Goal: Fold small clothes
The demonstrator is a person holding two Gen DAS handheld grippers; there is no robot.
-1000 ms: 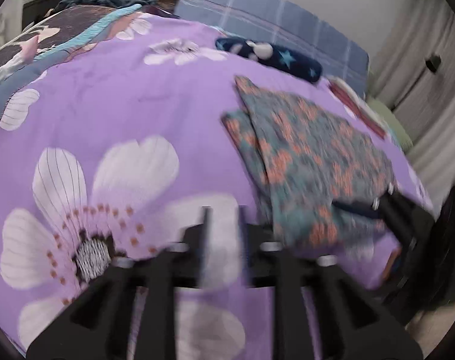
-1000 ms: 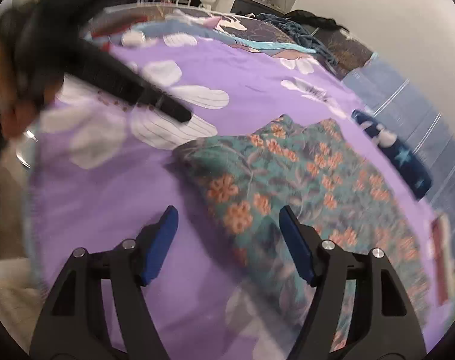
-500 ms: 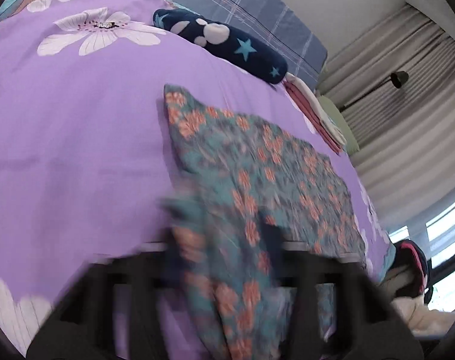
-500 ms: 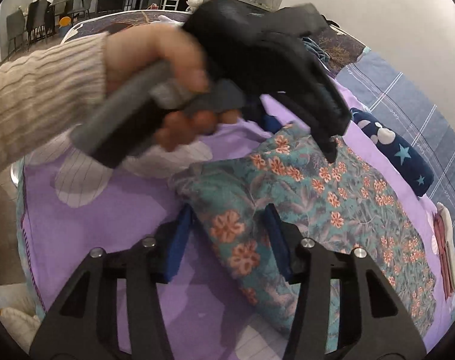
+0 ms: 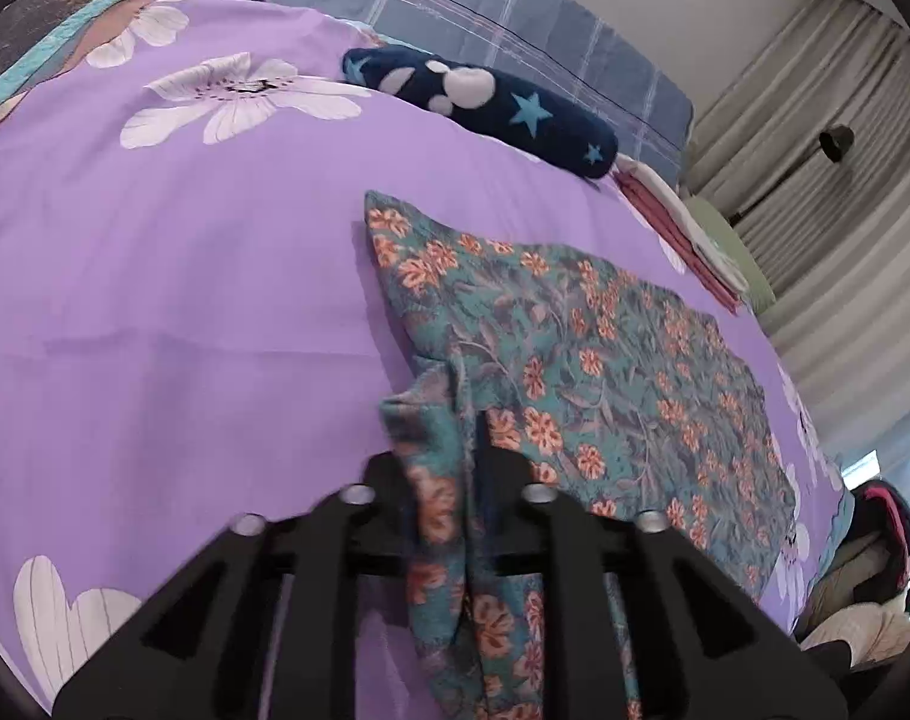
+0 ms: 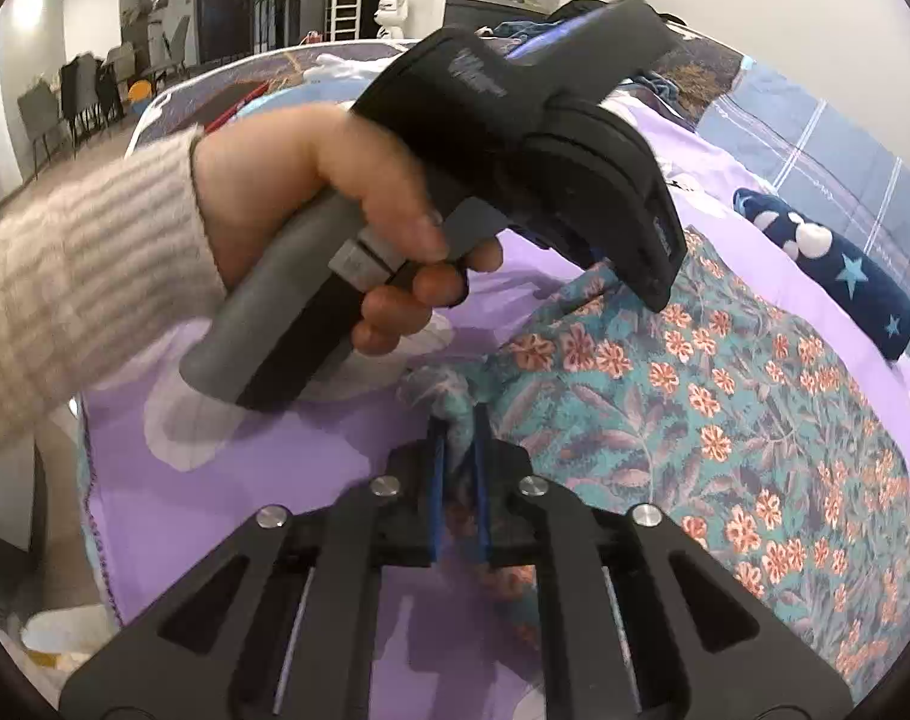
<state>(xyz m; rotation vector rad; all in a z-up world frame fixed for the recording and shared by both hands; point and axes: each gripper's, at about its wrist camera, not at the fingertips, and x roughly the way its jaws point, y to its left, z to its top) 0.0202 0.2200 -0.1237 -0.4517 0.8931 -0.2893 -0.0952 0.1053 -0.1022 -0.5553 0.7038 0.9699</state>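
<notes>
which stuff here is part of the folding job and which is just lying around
In the job:
- floral garment
- left hand-held gripper, jaws opening, garment edge between them
- right hand-held gripper, closing on a garment corner

Lying about:
- navy star-print roll
- pink-and-white folded cloths
- blue plaid pillow

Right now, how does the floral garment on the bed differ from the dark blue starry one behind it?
The floral garment is teal with orange flowers; the starry garment is navy with white spots and blue stars. The floral one lies spread out and looks larger; the starry one is rolled or bundled. Both tongs pinch the floral one's near edge; nothing touches the starry one. Both rest on the purple bedspread.
</notes>
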